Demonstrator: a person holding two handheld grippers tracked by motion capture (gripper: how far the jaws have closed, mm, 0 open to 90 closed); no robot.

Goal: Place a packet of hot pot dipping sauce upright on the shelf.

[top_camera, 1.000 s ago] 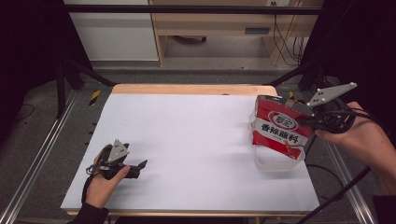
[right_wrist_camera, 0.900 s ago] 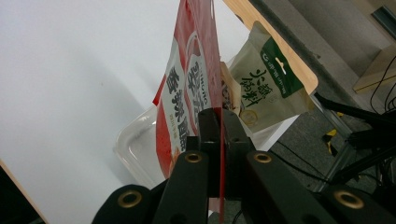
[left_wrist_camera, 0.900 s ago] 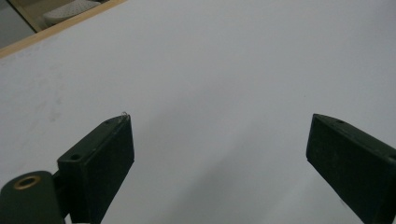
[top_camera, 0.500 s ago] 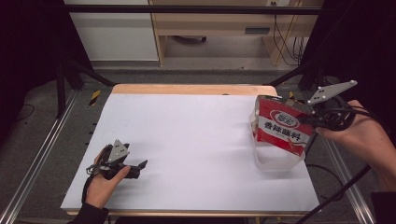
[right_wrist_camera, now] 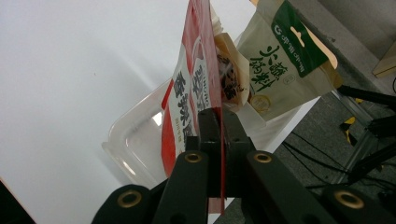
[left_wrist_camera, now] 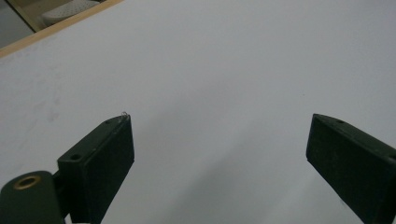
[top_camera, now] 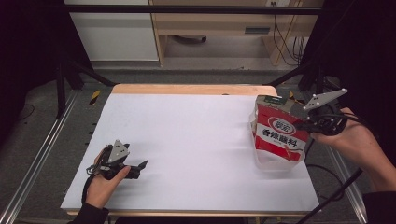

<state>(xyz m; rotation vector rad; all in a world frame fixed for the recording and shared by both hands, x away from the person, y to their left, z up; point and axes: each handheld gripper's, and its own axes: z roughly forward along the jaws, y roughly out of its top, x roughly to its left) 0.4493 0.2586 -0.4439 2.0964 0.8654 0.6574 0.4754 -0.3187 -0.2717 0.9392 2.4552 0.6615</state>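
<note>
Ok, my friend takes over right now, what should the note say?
Right gripper: shut on the red packet, held over the clear tub at the table's right edge.
Left gripper: open, nothing in it, low over the white table at the near left.
A beige packet with a green label stands just behind the red one.
Done: red packet gripped. Left: probably lower it into the tub and let go.

A white-topped table [top_camera: 196, 140] with a wooden far edge stands on grey floor [top_camera: 56, 140] before pale wooden furniture [top_camera: 210, 28].
</note>
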